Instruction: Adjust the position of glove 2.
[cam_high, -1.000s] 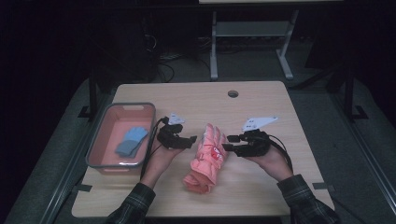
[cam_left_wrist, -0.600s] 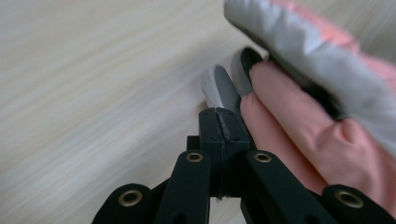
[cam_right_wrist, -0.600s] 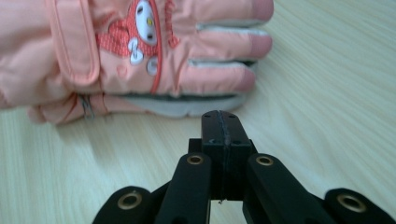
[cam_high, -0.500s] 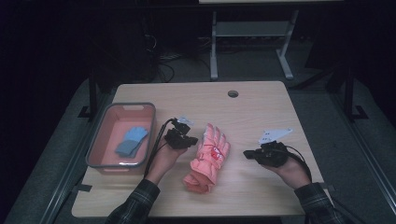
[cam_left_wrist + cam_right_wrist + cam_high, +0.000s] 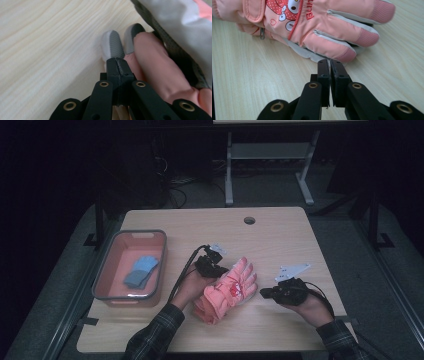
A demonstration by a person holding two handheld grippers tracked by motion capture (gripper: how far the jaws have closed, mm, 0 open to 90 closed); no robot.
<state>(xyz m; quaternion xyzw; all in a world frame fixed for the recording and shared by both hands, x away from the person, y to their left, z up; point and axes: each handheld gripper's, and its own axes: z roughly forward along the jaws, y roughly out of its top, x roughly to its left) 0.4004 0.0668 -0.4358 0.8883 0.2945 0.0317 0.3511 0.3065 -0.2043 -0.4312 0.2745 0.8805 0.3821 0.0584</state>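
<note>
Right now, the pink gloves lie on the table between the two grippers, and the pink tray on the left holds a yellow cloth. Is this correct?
Not quite. The folded cloth in the pink tray is blue, not yellow, as the high view shows. The rest holds: the pink gloves lie on the table between the left gripper and the right gripper.

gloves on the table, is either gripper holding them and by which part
Neither holds them. The left gripper is shut with nothing between its jaws, beside the pink gloves. The right gripper is shut too, just short of the fingertips.
</note>
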